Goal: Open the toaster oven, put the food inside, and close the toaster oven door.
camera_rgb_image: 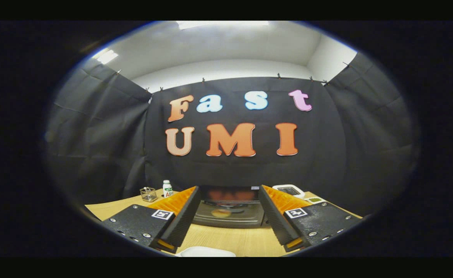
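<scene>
Gripper (229, 216) spread wide, empty, toaster oven (229, 210) just ahead between its fingers.

Black cloth walls (106, 127), white ceiling (218, 46), wooden table (226, 239).

The gripper camera looks level along its spread, empty jaws, low over the table (226, 239), toward the toaster oven (229, 210).

One toaster oven (229, 211) stands on the one wooden table (234, 239). Left of the toaster oven stand one small white bottle (167, 189) and one small clear container (148, 194). Right of the toaster oven lies one white device (289, 190). Nearer than the toaster oven sits one white object (205, 252). One gripper (228, 220) has two fingers (180, 222), spread apart, holding nothing.
</scene>
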The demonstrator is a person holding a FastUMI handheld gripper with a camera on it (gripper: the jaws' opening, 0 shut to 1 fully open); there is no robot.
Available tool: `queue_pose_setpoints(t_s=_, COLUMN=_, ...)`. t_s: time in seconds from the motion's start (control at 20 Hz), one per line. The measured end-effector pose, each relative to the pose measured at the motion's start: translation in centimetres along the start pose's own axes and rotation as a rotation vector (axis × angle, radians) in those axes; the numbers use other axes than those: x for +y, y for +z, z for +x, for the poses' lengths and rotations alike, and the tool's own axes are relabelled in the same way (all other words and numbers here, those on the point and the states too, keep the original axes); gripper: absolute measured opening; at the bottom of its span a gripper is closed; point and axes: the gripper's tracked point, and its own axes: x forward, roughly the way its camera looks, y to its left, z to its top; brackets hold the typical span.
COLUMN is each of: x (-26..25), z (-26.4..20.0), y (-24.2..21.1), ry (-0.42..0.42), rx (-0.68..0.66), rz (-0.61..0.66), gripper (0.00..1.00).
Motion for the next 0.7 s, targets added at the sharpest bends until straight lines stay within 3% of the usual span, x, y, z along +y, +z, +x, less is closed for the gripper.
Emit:
queue_pose_setpoints(t_s=0.35, x=-0.3, z=-2.4, y=4.3, ry=-0.011, rx=-0.088, rz=-0.052, gripper=0.92)
queue_pose_setpoints(t_s=0.7, x=-0.5, z=-3.1, y=6.4, ry=-0.020, rx=-0.121, rz=0.009, gripper=0.92)
